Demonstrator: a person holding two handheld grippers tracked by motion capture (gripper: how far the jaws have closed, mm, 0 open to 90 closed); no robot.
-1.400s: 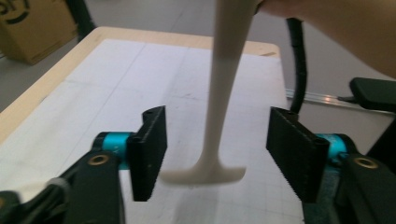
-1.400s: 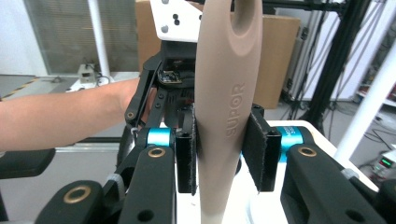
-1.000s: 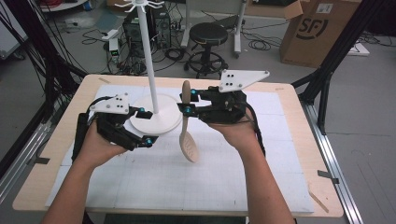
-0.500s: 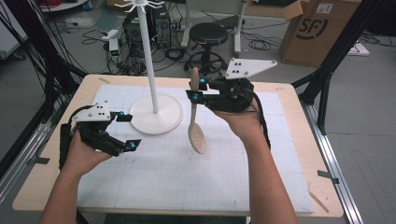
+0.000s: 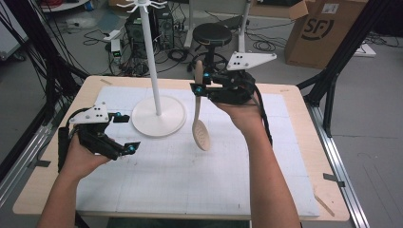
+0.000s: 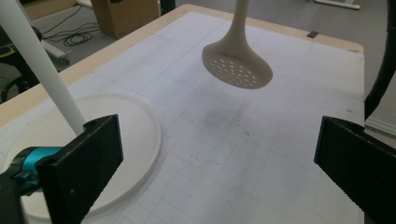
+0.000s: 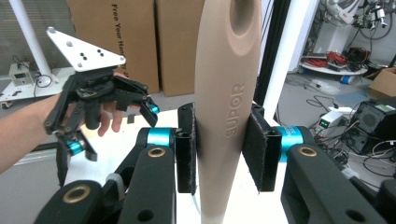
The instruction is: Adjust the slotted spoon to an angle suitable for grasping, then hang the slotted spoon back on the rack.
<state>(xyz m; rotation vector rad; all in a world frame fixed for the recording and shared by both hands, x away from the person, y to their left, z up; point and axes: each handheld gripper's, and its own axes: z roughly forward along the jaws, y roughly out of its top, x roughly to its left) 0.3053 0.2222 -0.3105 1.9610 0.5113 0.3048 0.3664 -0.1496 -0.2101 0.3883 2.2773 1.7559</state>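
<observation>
A person stands at a table with a gripper in each hand. The landmark is a white stand (image 5: 158, 115): a round base on the mat with a tall pole topped by hooks.

The right gripper (image 5: 199, 89), just right of the pole, is clamped on the handle of a beige slotted spoon (image 5: 200, 130). The spoon hangs upright, bowl down, clear above the mat and beside the base's right edge.

The left gripper (image 5: 124, 133) sits low, left and in front of the base. Its jaws have just been opening and now stand wide with nothing between them.

The step looks like hanging the spoon on a hook. To do it well, raise the spoon straight, keep it upright, and line the handle's hole with a hook before moving in.

Open mat lies in front of the base; the table's far edge is close behind it.
</observation>
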